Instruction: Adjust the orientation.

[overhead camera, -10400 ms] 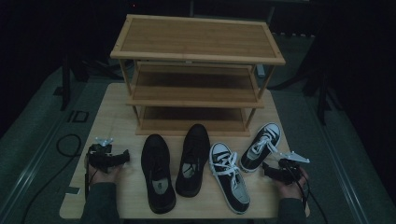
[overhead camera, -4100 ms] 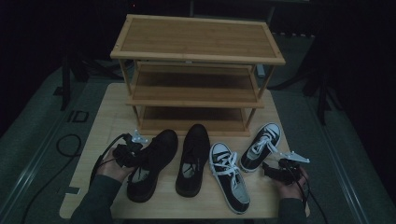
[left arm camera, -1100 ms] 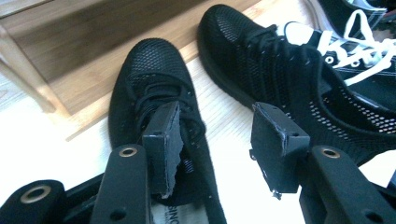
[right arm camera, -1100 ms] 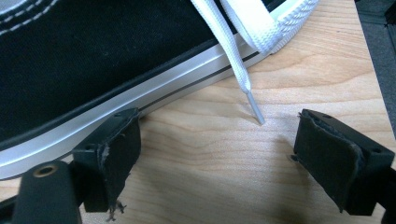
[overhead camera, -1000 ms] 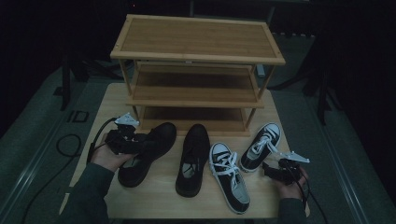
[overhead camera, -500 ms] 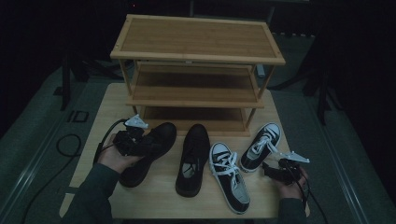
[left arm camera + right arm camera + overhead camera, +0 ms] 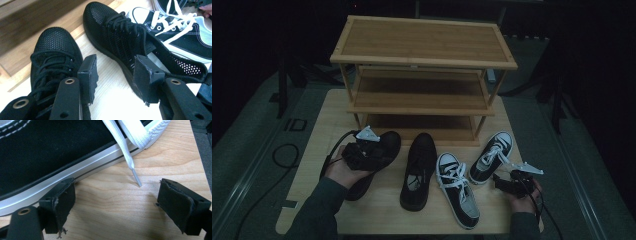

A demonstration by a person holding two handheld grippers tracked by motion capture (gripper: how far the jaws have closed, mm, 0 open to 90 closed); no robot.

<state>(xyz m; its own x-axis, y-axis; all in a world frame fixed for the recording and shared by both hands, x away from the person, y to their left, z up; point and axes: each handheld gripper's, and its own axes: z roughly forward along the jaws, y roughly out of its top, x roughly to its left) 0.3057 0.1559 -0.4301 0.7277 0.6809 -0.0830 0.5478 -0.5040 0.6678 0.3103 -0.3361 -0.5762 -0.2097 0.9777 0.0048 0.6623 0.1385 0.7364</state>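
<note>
Currently your left gripper [image 7: 378, 150] sits over the leftmost black mesh shoe [image 7: 390, 139] at the left front of the table [image 7: 319, 135], just before the wooden shoe rack [image 7: 422, 45]. That shoe lies slanted, toe towards the rack's bottom shelf.

Left gripper view: the pads stand apart with bare table between them. The left jaw lies over the shoe's laced top. Whether it bears on the shoe, I cannot tell.

The second black shoe [image 7: 419, 170] lies just beside the first, not touching it, heel towards you. Its mesh side runs just beyond the right jaw in the left gripper view.

Your right gripper [image 7: 499, 181] rests low at the table's right front, spread wide and pinching nothing. It sits just beside the heel of the right-hand black-and-white sneaker [image 7: 492, 157] — the left jaw is close against the white sole rim. One white lace tip [image 7: 137, 180] lies on the wood between the jaws.

The other sneaker [image 7: 457, 195] lies between the second black shoe and its mate.
</note>
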